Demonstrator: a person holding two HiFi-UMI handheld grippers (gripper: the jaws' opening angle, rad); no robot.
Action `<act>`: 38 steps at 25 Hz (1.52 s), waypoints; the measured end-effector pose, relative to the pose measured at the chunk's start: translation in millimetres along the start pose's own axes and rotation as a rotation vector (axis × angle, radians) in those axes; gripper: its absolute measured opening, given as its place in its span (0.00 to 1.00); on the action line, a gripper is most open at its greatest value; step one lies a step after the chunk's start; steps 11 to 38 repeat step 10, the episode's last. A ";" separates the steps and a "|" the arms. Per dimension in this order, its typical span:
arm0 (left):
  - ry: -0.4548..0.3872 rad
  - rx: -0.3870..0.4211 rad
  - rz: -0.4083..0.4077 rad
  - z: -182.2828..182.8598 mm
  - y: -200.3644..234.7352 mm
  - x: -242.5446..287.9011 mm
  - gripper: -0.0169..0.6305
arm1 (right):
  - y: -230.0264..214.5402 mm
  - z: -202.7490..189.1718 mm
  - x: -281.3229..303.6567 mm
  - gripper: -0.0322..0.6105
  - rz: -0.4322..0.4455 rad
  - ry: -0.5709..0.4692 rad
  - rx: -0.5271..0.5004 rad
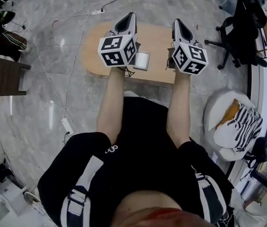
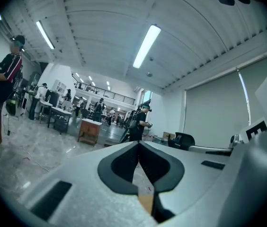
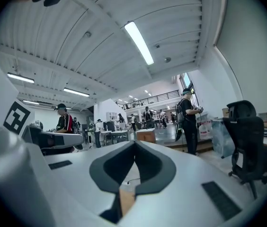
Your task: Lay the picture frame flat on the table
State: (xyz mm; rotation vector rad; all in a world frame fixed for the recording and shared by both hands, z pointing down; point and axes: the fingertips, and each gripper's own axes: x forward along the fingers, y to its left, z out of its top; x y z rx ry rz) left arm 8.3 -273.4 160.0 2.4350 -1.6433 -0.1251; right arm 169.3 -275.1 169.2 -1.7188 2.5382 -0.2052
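A small pale picture frame (image 1: 141,60) rests on the round-ended wooden table (image 1: 155,37), its face turned up toward the head camera, between my two grippers. My left gripper (image 1: 129,16) is held above the table just left of the frame, jaws shut and empty, pointing away from me. My right gripper (image 1: 177,21) hovers to the frame's right, also shut on nothing. In the left gripper view the left gripper (image 2: 138,144) looks out over the hall with its tips together. The right gripper (image 3: 134,143) shows the same in its own view. Neither touches the frame.
A black office chair (image 1: 240,27) stands right of the table, and a white seat with a striped cloth (image 1: 235,124) sits at the near right. A dark stool (image 1: 5,75) is at left. Cables and a power strip (image 1: 66,125) lie on the marble floor. People stand far off.
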 end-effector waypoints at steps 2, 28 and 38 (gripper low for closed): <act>-0.002 0.005 0.003 1.6 -0.7 0.3 0.04 | -1.7 0.9 -0.1 0.07 -0.003 0.000 -0.005; -0.009 0.027 -0.019 5.6 -12.9 9.7 0.04 | -16.7 10.3 2.6 0.07 -0.012 -0.018 -0.019; -0.009 0.027 -0.019 5.6 -12.9 9.7 0.04 | -16.7 10.3 2.6 0.07 -0.012 -0.018 -0.019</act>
